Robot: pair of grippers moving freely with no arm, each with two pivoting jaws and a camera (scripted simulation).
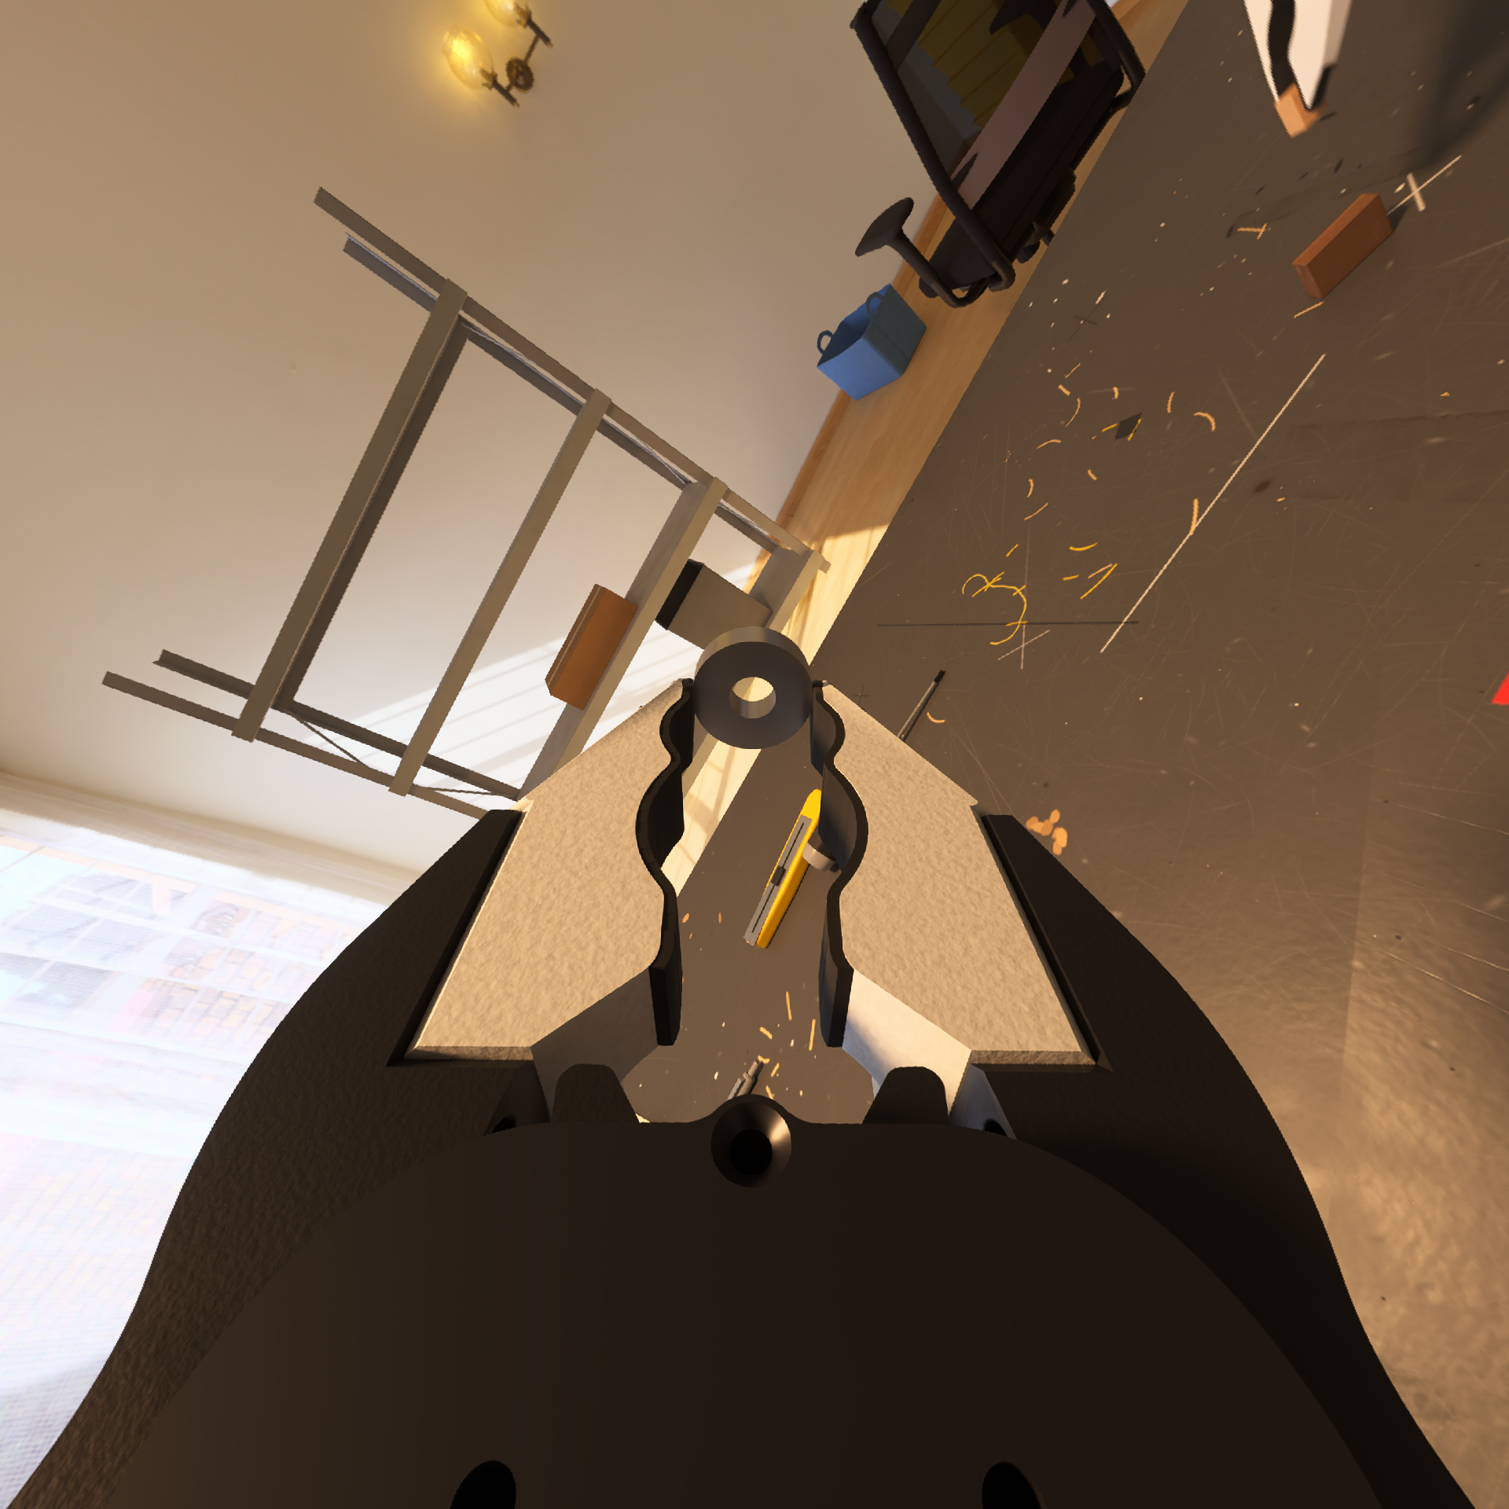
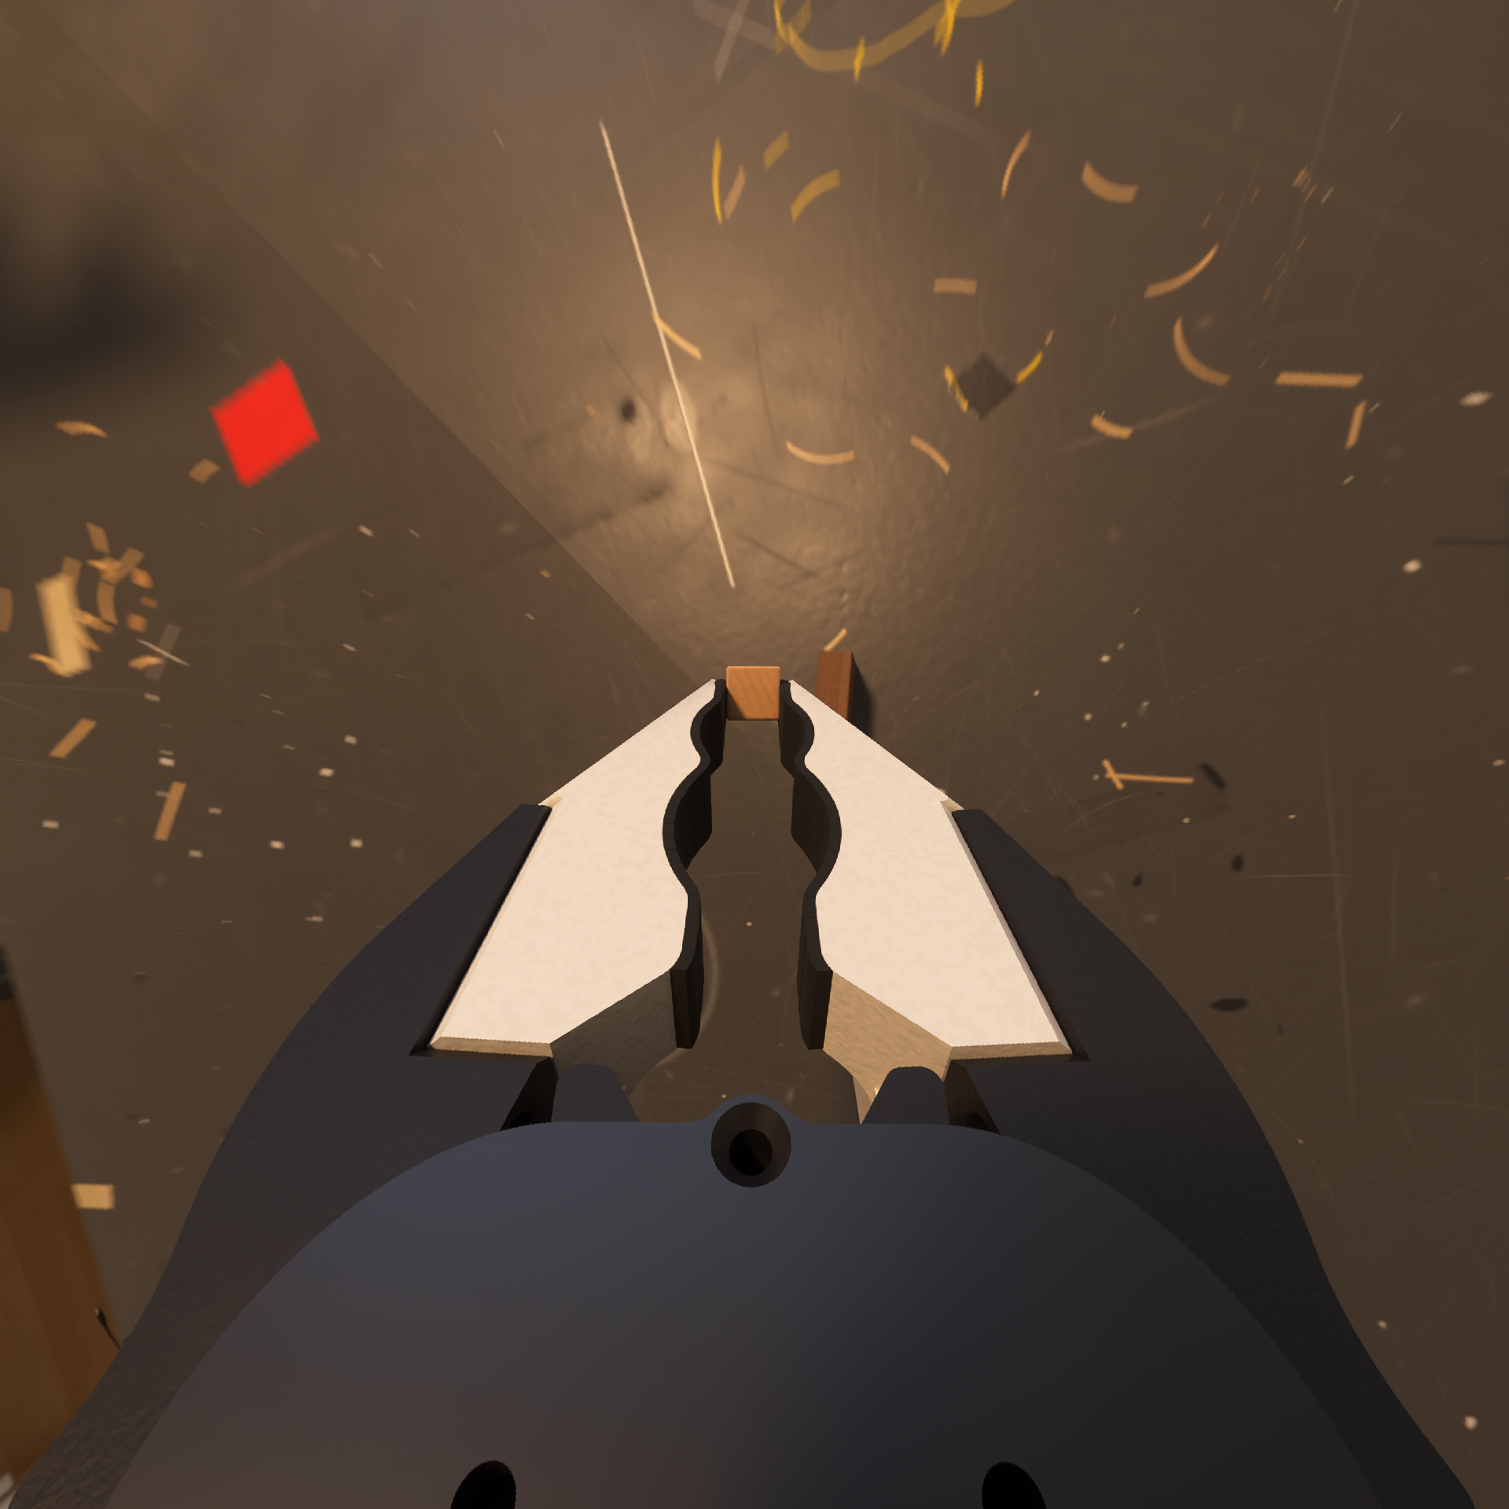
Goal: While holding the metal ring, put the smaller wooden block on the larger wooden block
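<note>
Above the scratched, shaving-strewn bench (image 2: pixel 490 735), left jaws clamp the metal ring (image 1: pixel 752 696); right jaws clamp the smaller wooden block (image 2: pixel 752 692).

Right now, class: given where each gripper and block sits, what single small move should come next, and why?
Probably carry the smaller wooden block, pinched in the right gripper, sideways over the larger wooden block, which sits just right of its fingertips. The left gripper already clamps the metal ring, so it should simply hold.

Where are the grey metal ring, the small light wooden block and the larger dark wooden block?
grey metal ring (image 1: pixel 752 696): left wrist view, on its flat face beside the hole.
small light wooden block (image 2: pixel 752 692): right wrist view, centre of its facing side.
larger dark wooden block (image 1: pixel 1342 244): left wrist view, its long face.
</note>
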